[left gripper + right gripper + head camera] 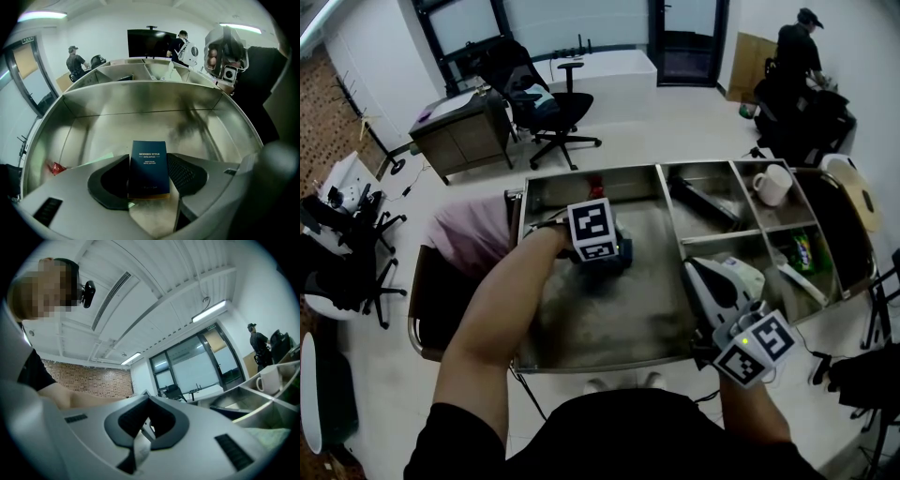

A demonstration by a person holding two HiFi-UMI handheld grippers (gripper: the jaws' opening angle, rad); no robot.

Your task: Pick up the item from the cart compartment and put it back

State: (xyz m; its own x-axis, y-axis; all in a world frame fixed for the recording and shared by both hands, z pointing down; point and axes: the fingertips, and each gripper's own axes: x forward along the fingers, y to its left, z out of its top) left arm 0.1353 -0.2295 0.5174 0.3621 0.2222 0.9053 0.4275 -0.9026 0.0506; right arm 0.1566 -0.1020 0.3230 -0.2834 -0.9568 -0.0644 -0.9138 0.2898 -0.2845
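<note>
A dark blue box (149,164) with gold print reading MODERN STYLE sits between the jaws of my left gripper (148,157). Both pads lie against its sides. In the head view the left gripper (600,246) reaches down into the large left compartment of the steel cart (600,361), and its marker cube hides the box. My right gripper (717,281) hovers at the cart's front right corner, tilted upward. In its own view the right gripper (149,416) has its jaws together with nothing between them.
A red wrapper (55,167) lies at the large compartment's left wall. The right-hand compartments hold a white mug (772,184), a green packet (803,251) and a dark item (703,202). A pink cloth (469,234) hangs at the cart's left. An office chair (553,108) and a person (797,56) are beyond.
</note>
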